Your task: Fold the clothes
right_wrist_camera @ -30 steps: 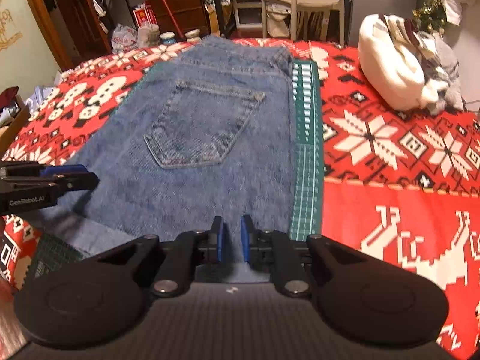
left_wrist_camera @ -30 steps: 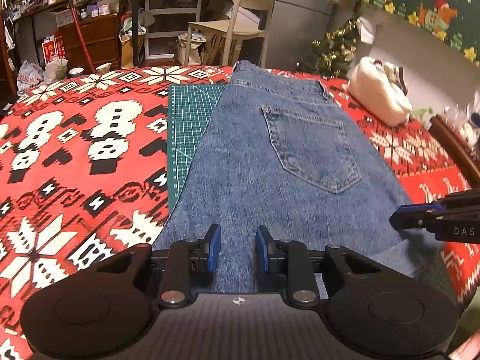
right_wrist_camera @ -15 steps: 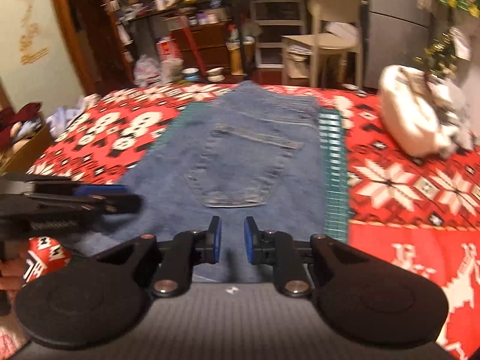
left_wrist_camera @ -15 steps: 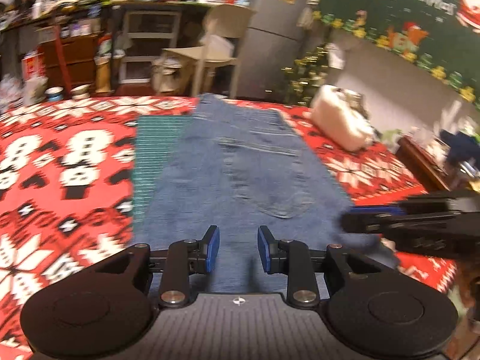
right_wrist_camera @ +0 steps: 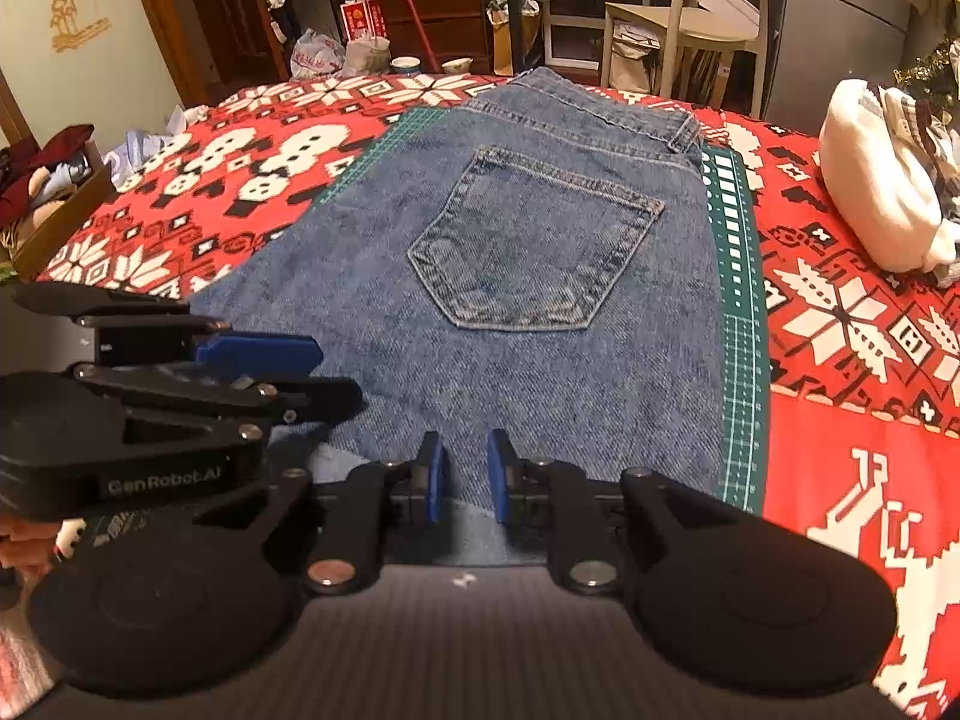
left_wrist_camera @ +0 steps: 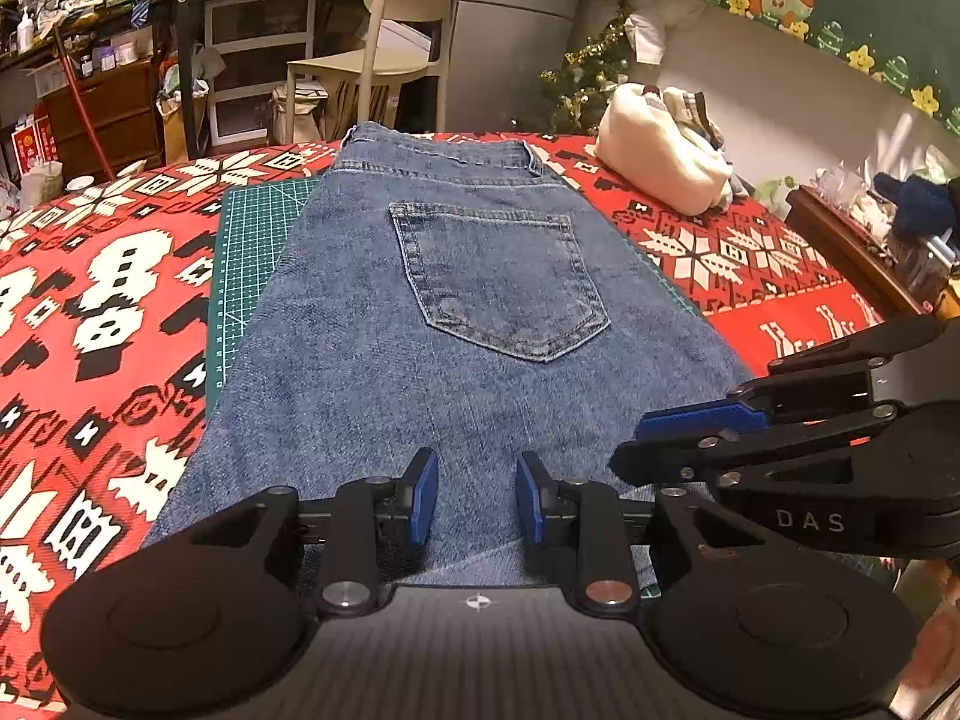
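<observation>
I have the jeans (left_wrist_camera: 456,324) lying flat on the green cutting mat (left_wrist_camera: 252,252) over the bed's red blanket (left_wrist_camera: 90,300), waistband far from me, one back pocket (left_wrist_camera: 498,282) up. Both the left gripper (left_wrist_camera: 474,495) and right gripper (right_wrist_camera: 465,474) hover at the near edge, jaws parted a little, gripping nothing. I judge a fold toward the waistband is due; each needs a near corner. Compared with half a second ago, both views have dropped lower and closer to the denim.

The right gripper (left_wrist_camera: 660,444) bore the white letters "DAS" on its black side, while the left gripper (right_wrist_camera: 300,375) carried "GenRobot.AI" in faint grey lettering on its body; nothing else could be read.
</observation>
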Tool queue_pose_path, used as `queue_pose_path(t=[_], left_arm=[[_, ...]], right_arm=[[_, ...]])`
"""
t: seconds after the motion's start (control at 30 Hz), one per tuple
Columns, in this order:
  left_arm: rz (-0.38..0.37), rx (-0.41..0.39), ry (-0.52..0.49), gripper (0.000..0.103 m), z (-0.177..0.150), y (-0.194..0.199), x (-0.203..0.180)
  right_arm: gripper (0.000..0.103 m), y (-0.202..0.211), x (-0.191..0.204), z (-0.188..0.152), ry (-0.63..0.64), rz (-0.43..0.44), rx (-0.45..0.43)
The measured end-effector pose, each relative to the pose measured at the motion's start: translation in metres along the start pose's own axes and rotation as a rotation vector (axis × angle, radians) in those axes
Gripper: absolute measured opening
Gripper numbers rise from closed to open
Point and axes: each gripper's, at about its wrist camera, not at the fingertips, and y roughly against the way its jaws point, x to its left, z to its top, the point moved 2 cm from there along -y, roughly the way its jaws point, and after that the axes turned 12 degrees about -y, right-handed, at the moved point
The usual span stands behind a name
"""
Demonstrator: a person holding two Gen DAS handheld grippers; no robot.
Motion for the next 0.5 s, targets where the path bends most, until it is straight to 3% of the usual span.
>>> queue_pose_path(t=[0.37, 0.5], left_arm=[[0.013, 0.037, 0.049, 0.029, -0.008, 0.012, 0.003], [0.019, -0.007, 0.080, 0.028, -0.005, 0.020, 0.007]], right_arm=[[0.019, 0.017, -0.016, -0.008, -0.085, -0.008, 0.022], [0.022, 0.026, -0.026, -0.002, -0.145, 0.006, -0.025]])
